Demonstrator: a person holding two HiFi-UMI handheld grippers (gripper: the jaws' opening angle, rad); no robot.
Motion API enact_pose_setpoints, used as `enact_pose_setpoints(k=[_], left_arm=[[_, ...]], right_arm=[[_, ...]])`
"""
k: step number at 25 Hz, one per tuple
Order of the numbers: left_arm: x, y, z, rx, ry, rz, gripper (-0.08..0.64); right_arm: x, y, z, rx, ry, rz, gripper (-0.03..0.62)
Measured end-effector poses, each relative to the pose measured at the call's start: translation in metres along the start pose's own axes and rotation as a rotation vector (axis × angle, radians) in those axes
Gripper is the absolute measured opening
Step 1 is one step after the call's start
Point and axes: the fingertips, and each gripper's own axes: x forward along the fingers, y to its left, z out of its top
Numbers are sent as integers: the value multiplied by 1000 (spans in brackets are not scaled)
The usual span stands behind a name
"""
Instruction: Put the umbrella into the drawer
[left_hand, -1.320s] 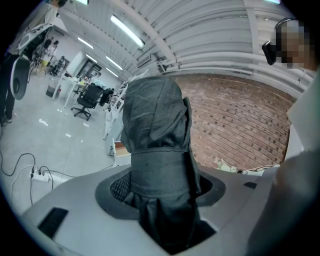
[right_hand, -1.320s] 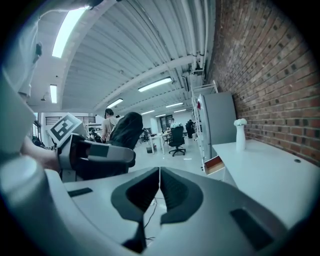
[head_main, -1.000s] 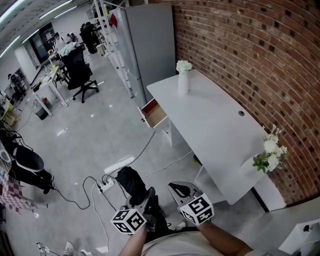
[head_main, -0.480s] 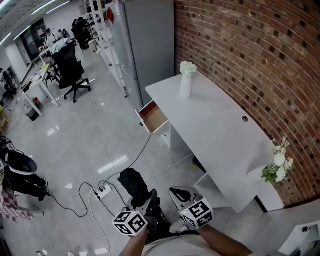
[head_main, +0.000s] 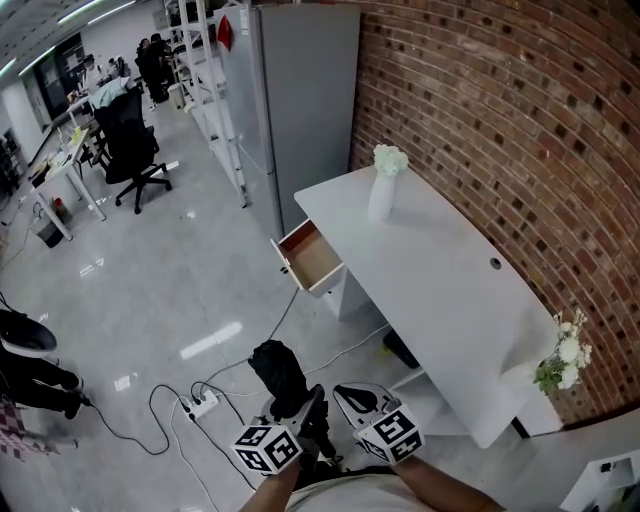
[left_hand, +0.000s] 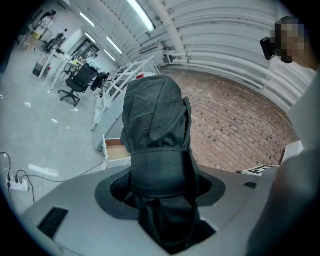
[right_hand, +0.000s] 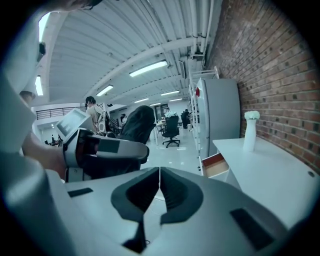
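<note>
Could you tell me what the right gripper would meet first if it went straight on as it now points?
Probably the floor, left of the open drawer; nothing nearer shows ahead of the right gripper, though depth is unclear.

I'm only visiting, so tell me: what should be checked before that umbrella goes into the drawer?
1. Umbrella held: ok. The left gripper is closed on the folded black umbrella.
2. Drawer open: ok. The drawer stands pulled out of the white desk.
3. Room in the drawer: ok. Nothing shows inside it.
4. Within reach: not ok. Open floor lies between both grippers and the drawer.
5. Path: not ok. A plugged-in power strip lies on the floor ahead.
6. Right gripper free: ok. Its fingers are together with nothing between them.
</note>
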Motion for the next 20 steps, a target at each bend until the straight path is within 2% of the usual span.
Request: enact_pose_setpoints(k=[8,20], left_arm=[[6,35,24,-5,26,-25,272],[14,40,25,-2,61,-51,272]], right_arm=[[39,-10,20,2,-5,-37,17],[69,-14,27,-3,8,-16,17]])
